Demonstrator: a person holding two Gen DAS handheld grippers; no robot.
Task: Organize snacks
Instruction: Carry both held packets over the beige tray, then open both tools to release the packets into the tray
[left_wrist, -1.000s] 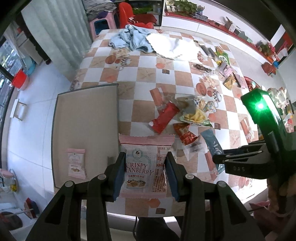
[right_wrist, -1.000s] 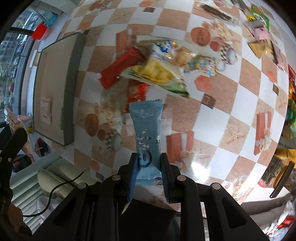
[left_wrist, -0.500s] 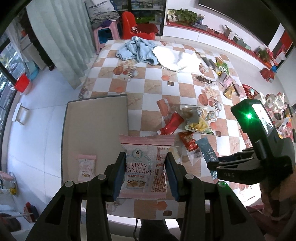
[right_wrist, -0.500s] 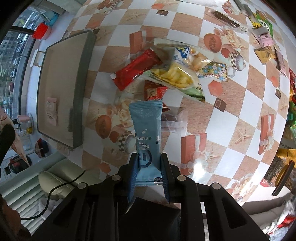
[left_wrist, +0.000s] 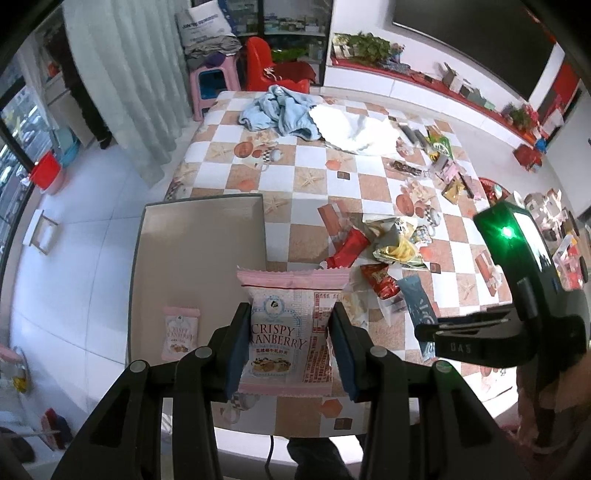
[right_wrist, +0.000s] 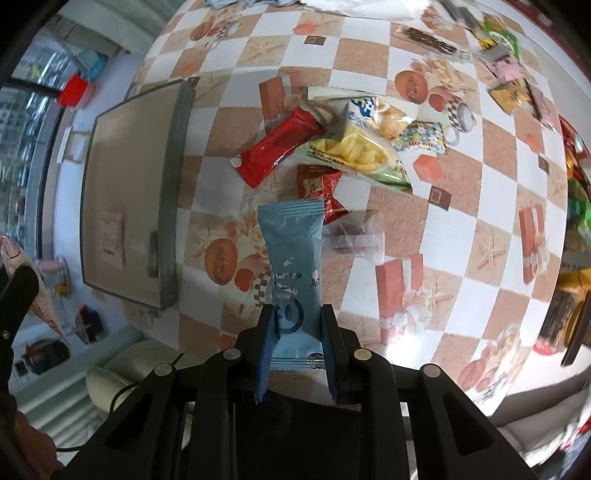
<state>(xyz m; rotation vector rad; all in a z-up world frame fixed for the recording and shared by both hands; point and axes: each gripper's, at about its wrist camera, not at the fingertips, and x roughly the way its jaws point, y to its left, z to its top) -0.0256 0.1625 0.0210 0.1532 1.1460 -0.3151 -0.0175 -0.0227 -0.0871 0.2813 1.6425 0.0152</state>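
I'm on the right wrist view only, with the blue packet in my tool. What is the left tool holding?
Observer: The left tool is shut on a pink packet printed "Crispy Cranberry".
Operator: Is that the same kind as the packet on the tray? It's too blurred here to read.
Observer: Yes, the tray packet carries the same "Crispy Cranberry" print and pink colour.
Operator: What lies at the far end of the table, beyond my frame?
Observer: A crumpled light blue cloth, with a white sheet beside it.
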